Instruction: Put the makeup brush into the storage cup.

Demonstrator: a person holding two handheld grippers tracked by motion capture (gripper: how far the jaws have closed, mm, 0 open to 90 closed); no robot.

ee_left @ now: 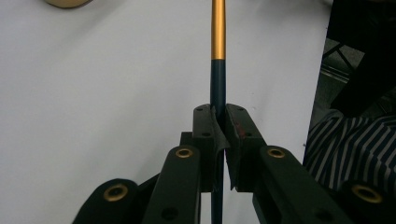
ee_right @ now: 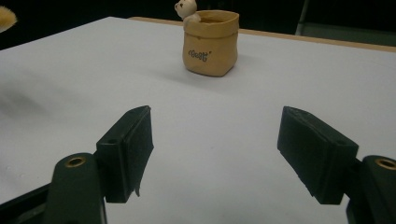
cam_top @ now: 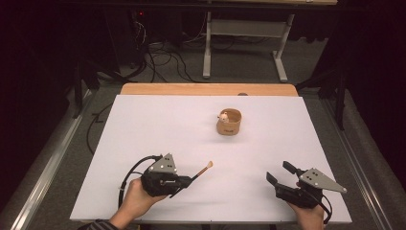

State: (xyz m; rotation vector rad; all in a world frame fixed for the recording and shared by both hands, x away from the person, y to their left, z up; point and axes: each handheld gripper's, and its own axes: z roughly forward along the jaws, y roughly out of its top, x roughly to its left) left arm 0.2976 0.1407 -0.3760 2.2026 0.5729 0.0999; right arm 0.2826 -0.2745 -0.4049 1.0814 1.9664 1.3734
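The left hand-held gripper (cam_top: 187, 180) is clamped on a brush (cam_top: 202, 170), its jaws pressed tight on the dark handle just below the gold ferrule, as the left gripper view shows (ee_left: 218, 84). The brush juts out of the jaws toward the far right, long axis slanted across the surface (cam_top: 158, 124), with the pale bristle tip leading and raised a little off the white sheet.

The pot (cam_top: 229, 122), a small tan holder with a little bear figure on its rim, stands far and right of the brush tip, well apart from it, mouth open upward. The brush's axis already points roughly that way, so the move ahead looks like a carry far and right, then a tilt to bring the brush down into the mouth.

The right hand-held gripper (cam_top: 279, 173) rests at the near right with jaws spread wide and nothing between them; in its own view the pot (ee_right: 210, 42) sits straight ahead. It is about as near the pot as the left one, well placed to steady it.
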